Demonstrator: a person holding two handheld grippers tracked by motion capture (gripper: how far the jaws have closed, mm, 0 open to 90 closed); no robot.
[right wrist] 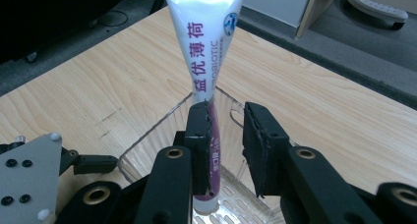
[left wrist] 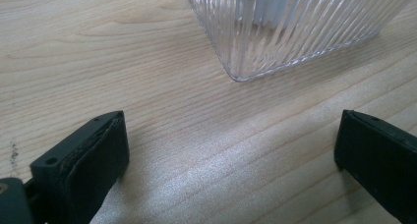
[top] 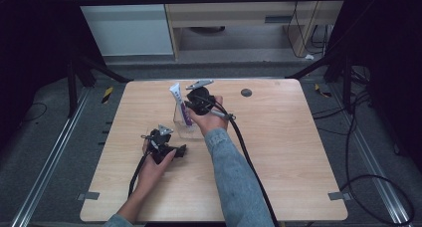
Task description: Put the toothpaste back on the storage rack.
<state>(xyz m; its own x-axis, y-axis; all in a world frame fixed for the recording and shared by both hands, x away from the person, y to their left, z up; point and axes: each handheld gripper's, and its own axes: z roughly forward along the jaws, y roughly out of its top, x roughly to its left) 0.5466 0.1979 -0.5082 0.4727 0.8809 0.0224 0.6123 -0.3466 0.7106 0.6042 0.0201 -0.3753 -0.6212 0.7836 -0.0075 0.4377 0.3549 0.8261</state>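
I see the toothpaste tube (right wrist: 204,71) standing nearly upright, cap end down, in the clear ribbed container (top: 185,126) near the middle of the tabletop (top: 278,152). My right tool (right wrist: 226,150) is open around the tube; one pad touches it, the other stands apart. My left tool (left wrist: 231,150) rests wide open on the tabletop just beside the container, holding nothing.

We see the table (top: 278,152) evenly lit from above while the surroundings at left and right fall dark. A pale sheen crosses the wood in the left gripper view's centre, and both jaws at its bottom corners look soft.
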